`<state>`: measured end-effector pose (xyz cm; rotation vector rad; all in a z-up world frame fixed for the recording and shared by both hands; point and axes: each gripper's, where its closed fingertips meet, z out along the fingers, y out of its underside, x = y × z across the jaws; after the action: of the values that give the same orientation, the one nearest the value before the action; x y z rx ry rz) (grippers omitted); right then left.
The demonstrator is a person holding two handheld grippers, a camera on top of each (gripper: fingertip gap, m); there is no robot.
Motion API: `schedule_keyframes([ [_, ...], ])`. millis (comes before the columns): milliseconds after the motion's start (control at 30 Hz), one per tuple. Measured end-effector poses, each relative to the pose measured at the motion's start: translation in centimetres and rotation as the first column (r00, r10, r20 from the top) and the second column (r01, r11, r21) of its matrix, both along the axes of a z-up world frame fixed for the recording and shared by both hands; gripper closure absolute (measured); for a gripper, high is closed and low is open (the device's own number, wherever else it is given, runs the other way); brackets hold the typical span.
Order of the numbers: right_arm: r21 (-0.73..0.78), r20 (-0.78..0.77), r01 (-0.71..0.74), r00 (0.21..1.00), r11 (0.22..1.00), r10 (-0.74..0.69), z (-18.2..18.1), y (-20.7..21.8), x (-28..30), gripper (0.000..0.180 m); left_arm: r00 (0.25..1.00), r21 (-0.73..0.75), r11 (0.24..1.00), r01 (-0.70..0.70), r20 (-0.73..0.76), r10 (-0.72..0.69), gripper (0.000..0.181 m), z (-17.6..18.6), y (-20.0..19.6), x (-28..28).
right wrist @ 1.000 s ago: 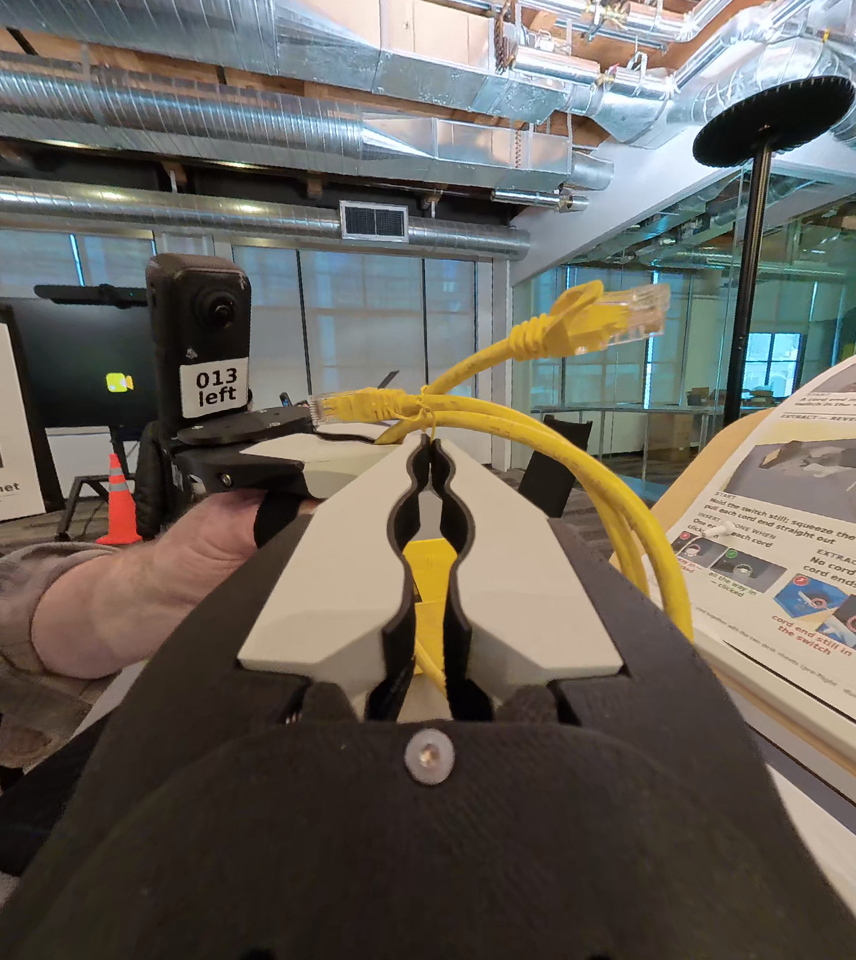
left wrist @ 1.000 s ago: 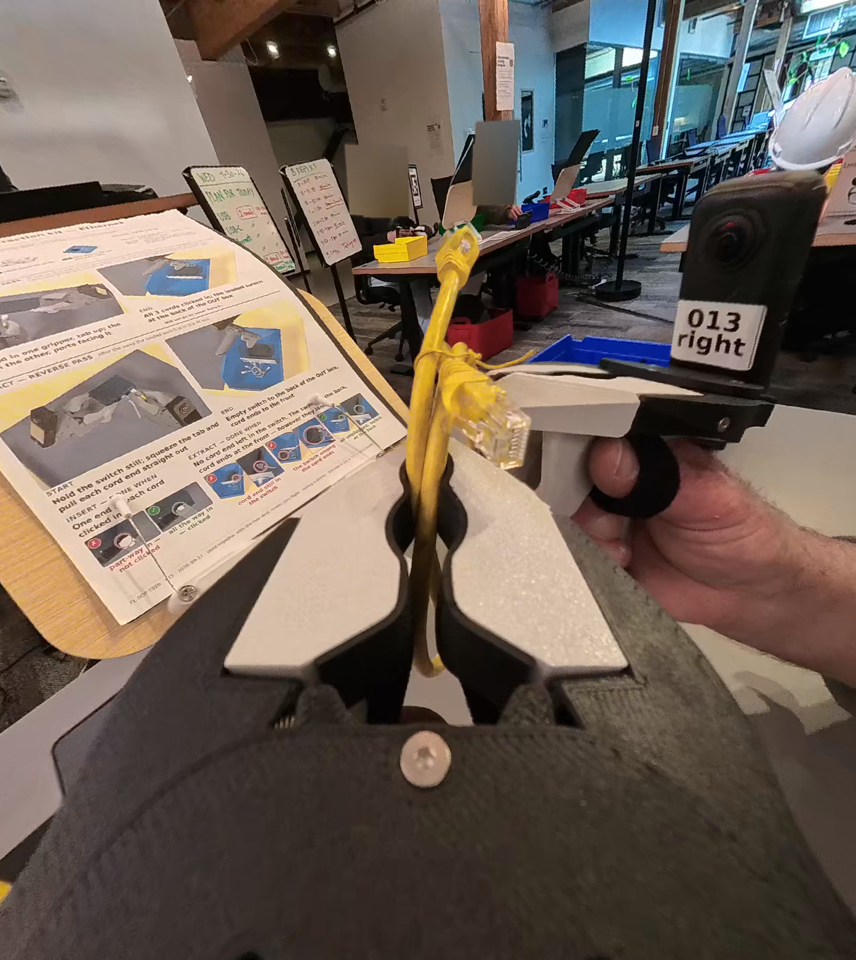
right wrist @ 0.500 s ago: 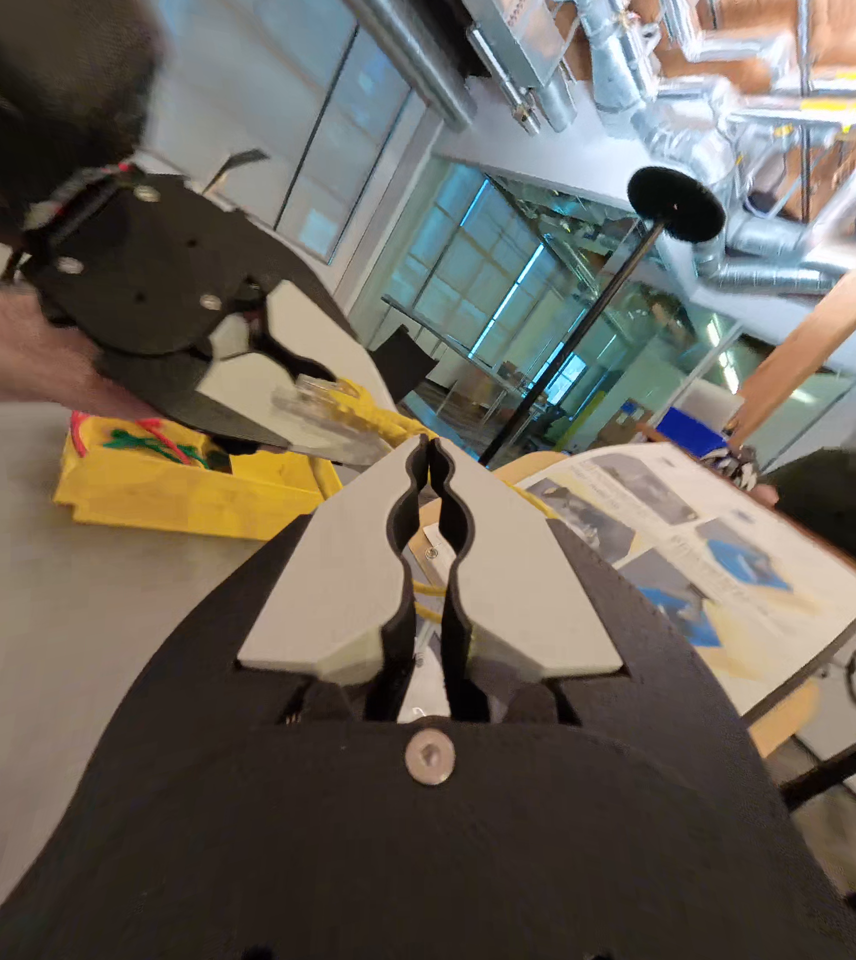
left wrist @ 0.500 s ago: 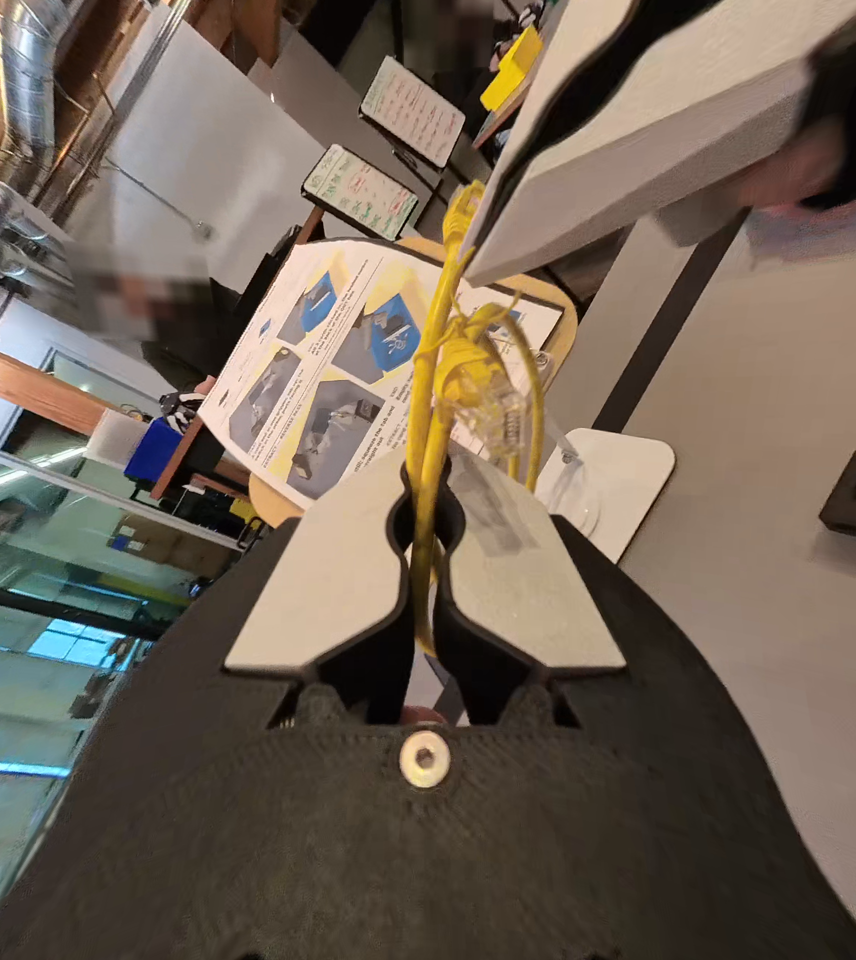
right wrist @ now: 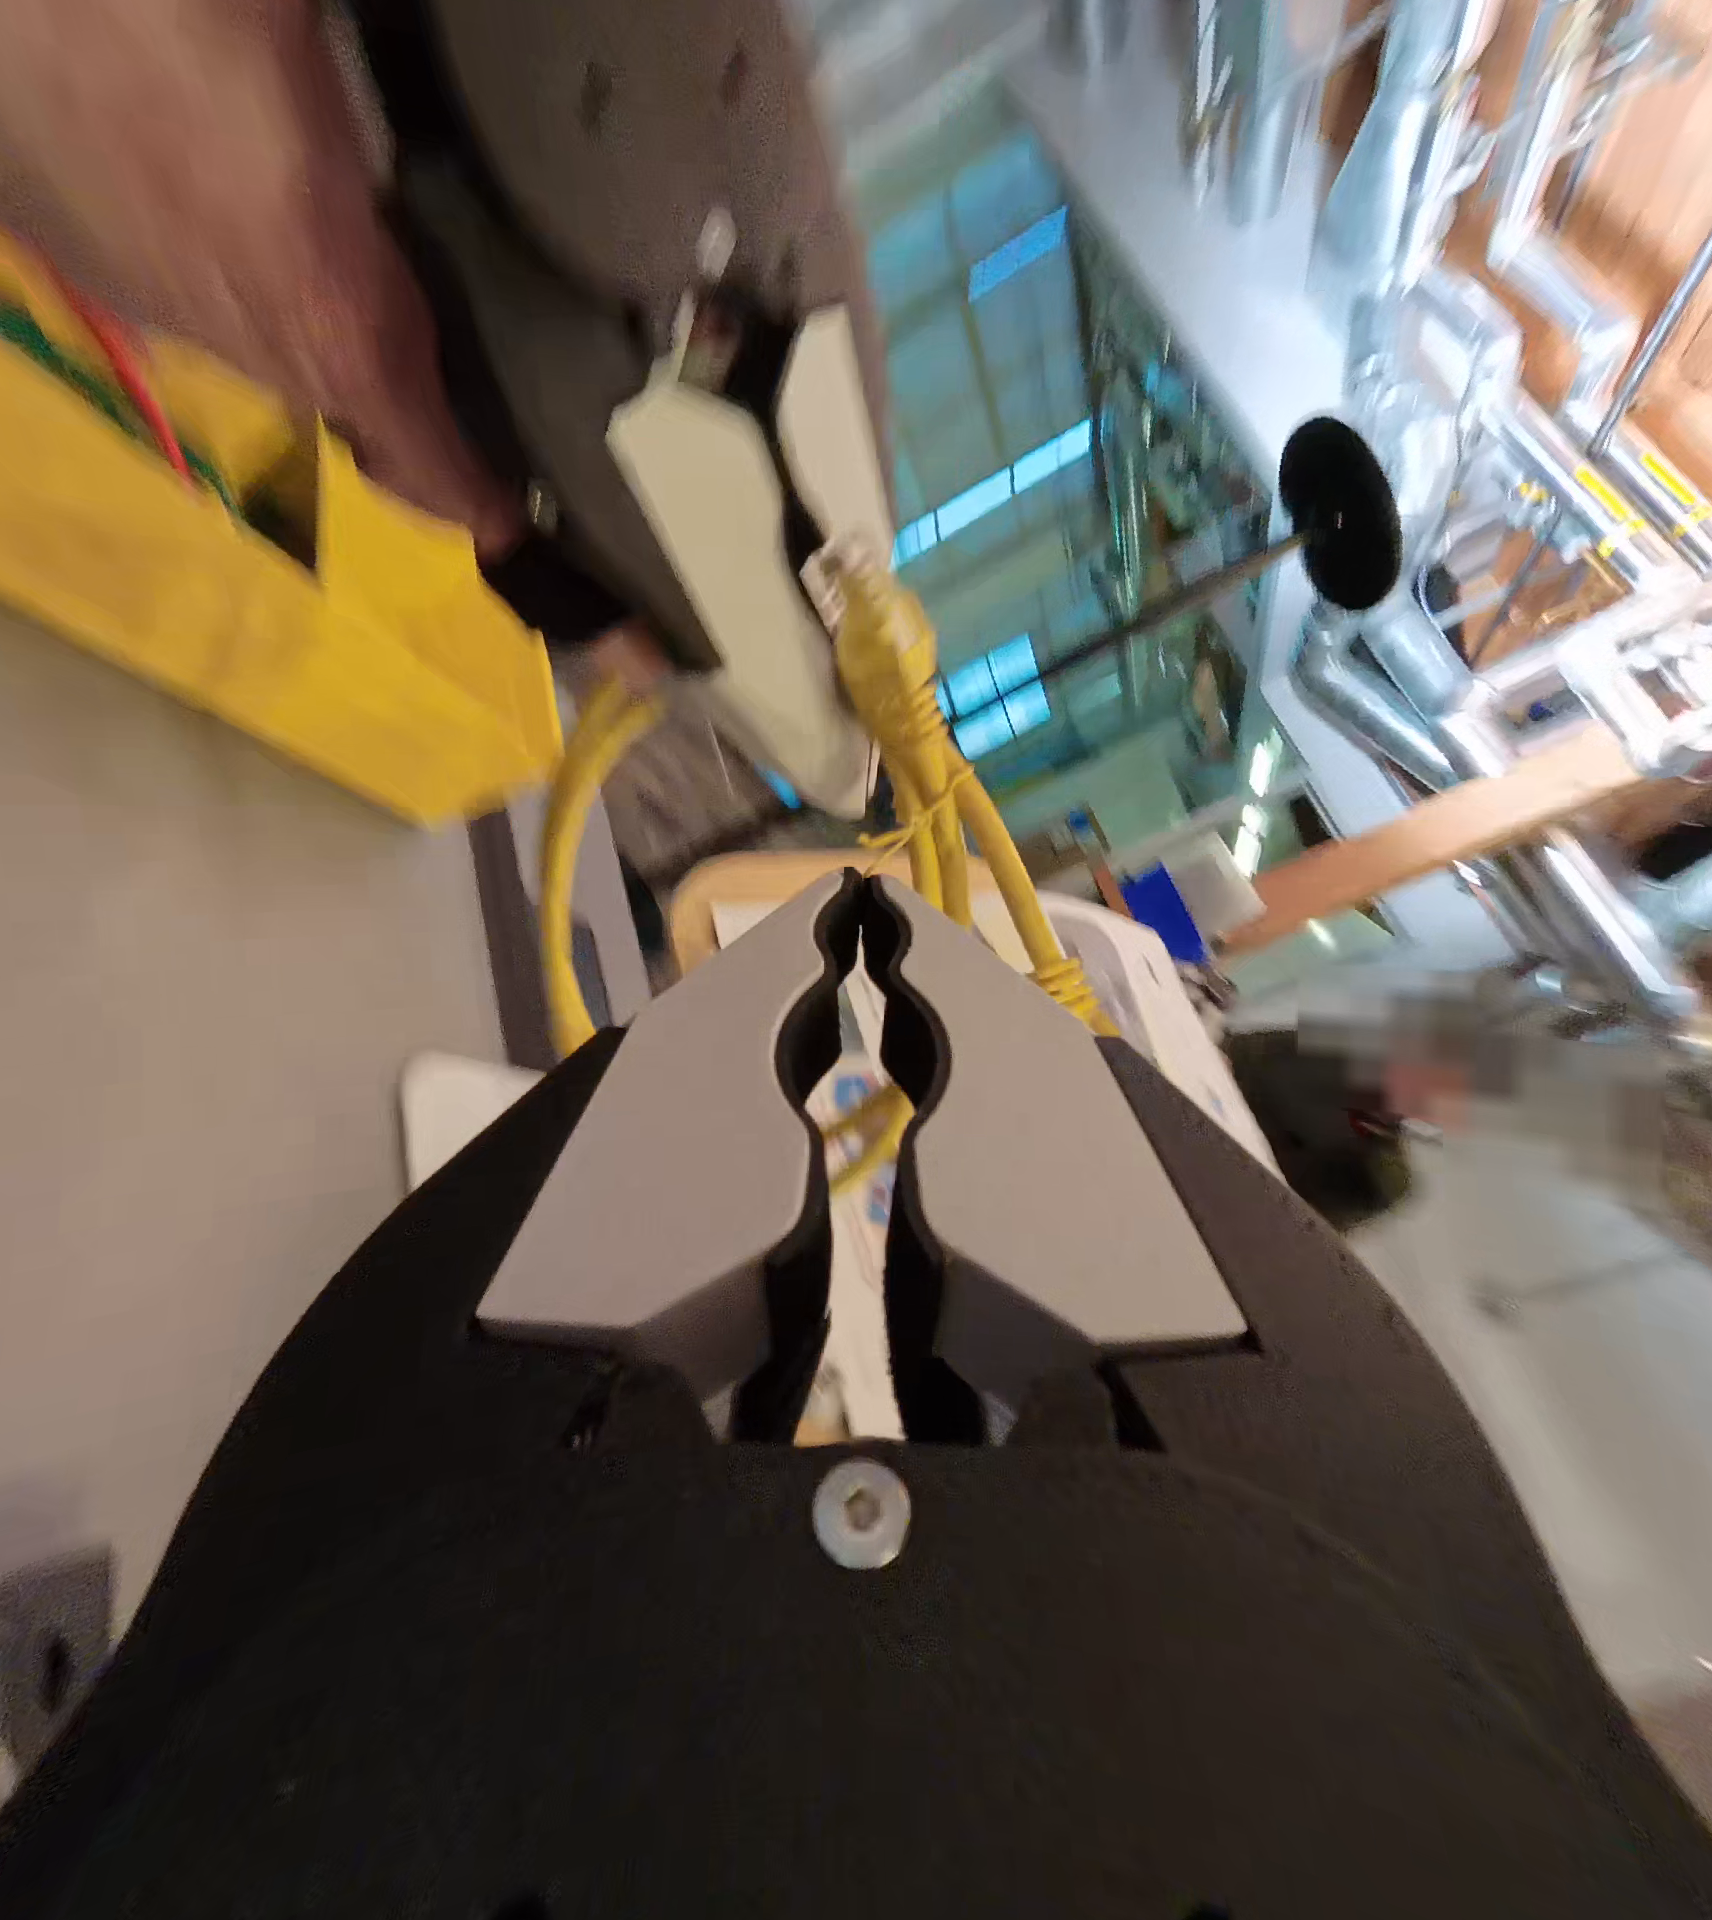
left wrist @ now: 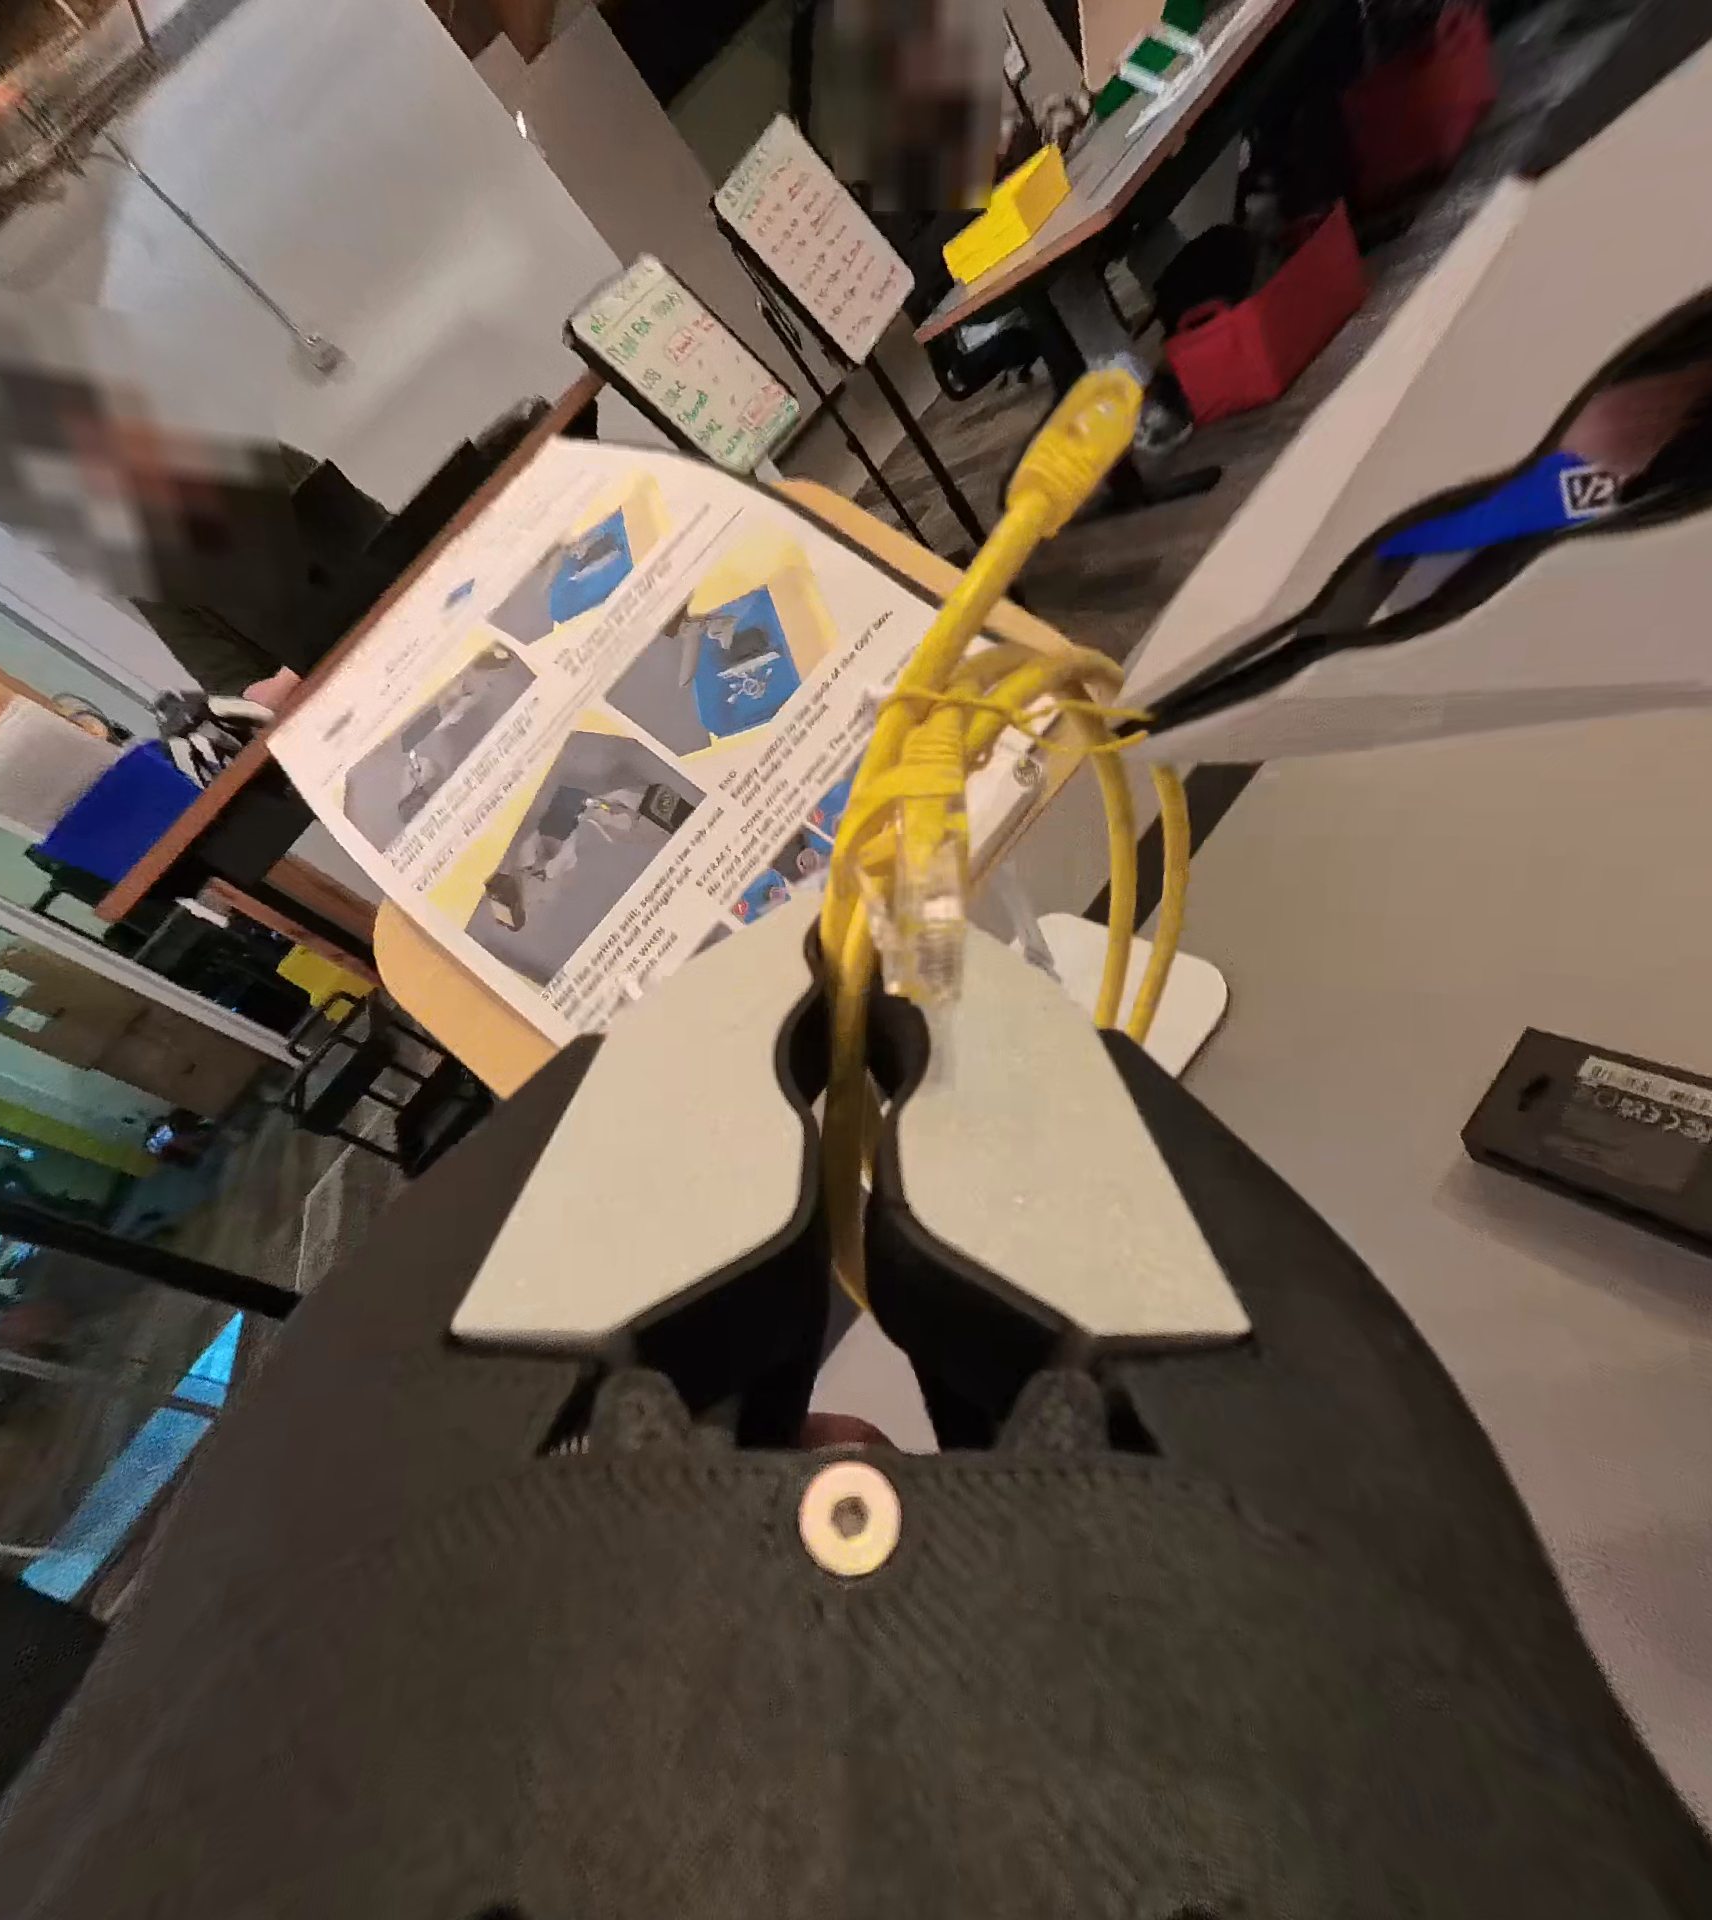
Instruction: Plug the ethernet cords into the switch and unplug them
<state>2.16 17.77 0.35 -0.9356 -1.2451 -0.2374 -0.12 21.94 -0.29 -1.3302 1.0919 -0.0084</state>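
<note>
Left gripper (left wrist: 847,997) has its fingers clamped on the yellow ethernet cord (left wrist: 847,1091), the strand running straight up through the narrow slot between them. One clear-tipped plug (left wrist: 919,914) dangles right over the fingertips; the other plug (left wrist: 1080,436) pokes up and away. The cord is bundled in loops, cinched by a thin yellow twist tie (left wrist: 1091,717), and there's the right gripper (right wrist: 857,888), fingers pressed together at the very tips on that tie (a tiny pinch, and the right wrist view is badly blurred). In the left wrist view its pale fingers (left wrist: 1454,665) come in from the right, meeting the bundle. The switch (left wrist: 1641,1143) lies on the grey worktop (left wrist: 1558,1455), well apart from both grippers, nothing plugged in on the side we see. Behind, an instruction sheet (left wrist: 561,727) leans on a wooden stand, and a yellow bin (right wrist: 208,623) sits on the worktop.
</note>
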Motion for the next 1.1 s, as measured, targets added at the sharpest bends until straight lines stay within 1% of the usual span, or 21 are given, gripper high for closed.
schedule_keyframes([
  [33,-0.050,-0.101,-0.097,0.991,0.994,0.092,0.8,-0.8,-0.1,0.180,1.000,0.025,1.000,0.002,0.008,-0.002,0.179,0.3,-0.1,0.1],
  [67,-0.130,-0.202,-0.198,0.965,0.972,0.170,1.4,-1.3,-0.1,0.180,1.000,0.042,0.999,0.006,0.015,-0.007,0.179,0.7,-0.3,0.3],
  [100,-0.206,-0.299,-0.276,0.931,0.939,0.208,1.9,-1.2,0.2,0.167,1.000,0.066,0.998,0.011,0.013,-0.012,0.179,1.0,-0.5,0.5],
  [167,-0.308,-0.456,-0.404,0.857,0.861,0.240,2.5,-0.8,0.9,0.162,1.000,0.138,0.990,-0.020,0.003,0.020,0.179,1.7,-0.4,0.3],
  [200,-0.352,-0.508,-0.466,0.823,0.812,0.252,2.4,-0.7,1.1,0.158,1.000,0.145,0.989,-0.021,0.011,0.019,0.179,1.9,-0.4,0.4],
  [233,-0.381,-0.548,-0.499,0.800,0.778,0.244,2.4,-0.4,1.2,0.155,1.000,0.150,0.988,-0.022,0.019,0.019,0.179,2.1,-0.4,0.4],
  [267,-0.390,-0.571,-0.515,0.786,0.763,0.238,2.3,-0.1,1.3,0.158,0.999,0.158,0.987,-0.029,0.029,0.024,0.179,2.3,-0.4,0.4],
  [367,-0.381,-0.612,-0.551,0.752,0.742,0.245,2.4,-0.3,0.6,0.153,0.998,0.165,0.986,-0.040,0.053,0.031,0.179,2.7,-0.4,0.4],
  [433,-0.360,-0.639,-0.584,0.722,0.728,0.263,2.8,-0.9,0.0,0.158,0.998,0.172,0.984,-0.046,0.055,0.037,0.179,2.9,-0.3,0.5],
  [467,-0.357,-0.668,-0.610,0.696,0.707,0.263,3.0,-1.1,-0.2,0.157,0.998,0.173,0.984,-0.044,0.058,0.035,0.179,2.9,-0.3,0.6],
  [533,-0.362,-0.720,-0.661,0.646,0.657,0.253,3.2,-1.3,-0.4,0.163,0.997,0.178,0.983,-0.048,0.063,0.038,0.179,3.0,-0.3,0.7],
  [600,-0.363,-0.743,-0.679,0.624,0.638,0.241,3.2,-1.1,-0.5,0.163,0.997,0.183,0.982,-0.048,0.067,0.037,0.179,3.1,-0.4,0.8],
  [667,-0.341,-0.772,-0.700,0.589,0.628,0.237,3.5,-1.1,-0.2,0.169,0.997,0.191,0.980,-0.051,0.067,0.039,0.179,3.2,-0.5,0.8],
  [833,-0.321,-0.827,-0.771,0.511,0.550,0.235,3.9,-1.4,-0.1,0.170,0.996,0.197,0.979,-0.055,0.080,0.039,0.179,3.4,-0.6,0.8],
  [867,-0.310,-0.847,-0.791,0.482,0.528,0.226,4.0,-1.3,-0.1,0.171,0.995,0.202,0.977,-0.059,0.085,0.043,0.179,3.5,-0.6,0.8],
  [900,-0.297,-0.870,-0.821,0.443,0.487,0.216,4.0,-1.4,-0.1,0.172,0.995,0.210,0.976,-0.063,0.089,0.045,0.179,3.6,-0.6,0.8],
  [967,-0.244,-0.920,-0.874,0.346,0.419,0.186,4.3,-1.2,0.4,0.179,0.994,0.216,0.974,-0.064,0.102,0.043,0.179,3.8,-0.7,0.8],
  [1033,-0.194,-0.949,-0.910,0.269,0.366,0.164,4.2,-0.9,0.7,0.180,0.993,0.216,0.974,-0.062,0.112,0.038,0.179,4.0,-0.8,0.9],
  [1100,-0.183,-0.955,-0.914,0.253,0.363,0.157,4.0,-0.8,0.5,0.180,0.992,0.214,0.975,-0.062,0.121,0.037,0.179,4.0,-0.8,1.1],
])
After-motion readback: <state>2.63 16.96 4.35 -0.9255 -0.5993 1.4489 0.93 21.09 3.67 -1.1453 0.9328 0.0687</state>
